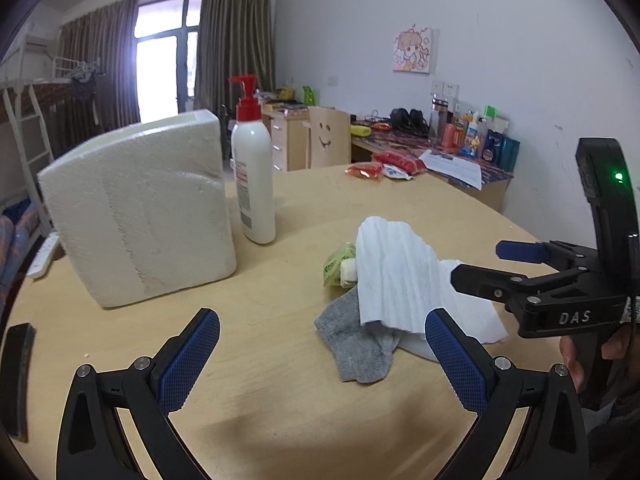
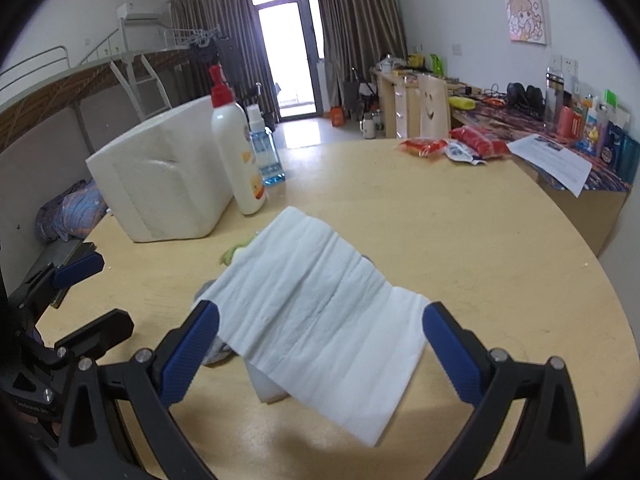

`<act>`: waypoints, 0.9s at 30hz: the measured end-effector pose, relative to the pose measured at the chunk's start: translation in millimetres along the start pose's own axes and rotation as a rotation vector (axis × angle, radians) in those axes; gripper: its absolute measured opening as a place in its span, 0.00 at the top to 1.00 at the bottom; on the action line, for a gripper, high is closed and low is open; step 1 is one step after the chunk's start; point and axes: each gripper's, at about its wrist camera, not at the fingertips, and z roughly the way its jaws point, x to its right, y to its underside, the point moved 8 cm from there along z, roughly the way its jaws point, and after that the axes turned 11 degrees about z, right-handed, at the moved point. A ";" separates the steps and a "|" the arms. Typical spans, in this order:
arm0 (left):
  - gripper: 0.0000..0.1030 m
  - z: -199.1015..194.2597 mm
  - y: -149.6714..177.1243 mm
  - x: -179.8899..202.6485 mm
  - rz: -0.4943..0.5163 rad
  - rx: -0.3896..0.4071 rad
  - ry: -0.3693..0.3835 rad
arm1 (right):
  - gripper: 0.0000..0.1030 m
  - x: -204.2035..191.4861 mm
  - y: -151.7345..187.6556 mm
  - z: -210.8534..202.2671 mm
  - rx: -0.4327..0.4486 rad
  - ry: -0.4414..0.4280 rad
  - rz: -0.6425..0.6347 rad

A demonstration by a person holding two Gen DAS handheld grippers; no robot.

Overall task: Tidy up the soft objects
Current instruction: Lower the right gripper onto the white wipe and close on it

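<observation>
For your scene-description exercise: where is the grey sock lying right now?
In the left wrist view, the grey sock lies on the wooden table, right of centre, partly under the white paper towel, between the open left gripper's fingers.

Creased white paper towel [image 2: 320, 304], grey knit sock [image 1: 356, 340], glossy plastic lotion bottle [image 1: 254, 176], matt wooden table [image 1: 280, 400]

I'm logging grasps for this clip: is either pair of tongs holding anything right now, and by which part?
Nothing is held. The left tongs and right tongs are both open above the table, the paper towel lying loose over the pile.
</observation>
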 end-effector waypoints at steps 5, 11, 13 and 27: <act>0.00 13.3 -0.3 -3.5 -0.009 -0.024 0.035 | 0.00 9.6 0.4 13.8 -0.043 0.028 0.010; 0.00 23.8 0.4 -5.6 -0.018 -0.037 0.064 | 0.01 15.5 4.6 27.8 -0.107 0.018 0.035; 0.00 27.6 1.0 -5.7 -0.022 -0.044 0.074 | 0.00 17.3 6.9 31.8 -0.115 0.049 0.032; 0.00 41.4 5.6 -6.4 -0.028 -0.077 0.097 | 0.36 22.9 21.0 54.8 -0.201 0.146 -0.037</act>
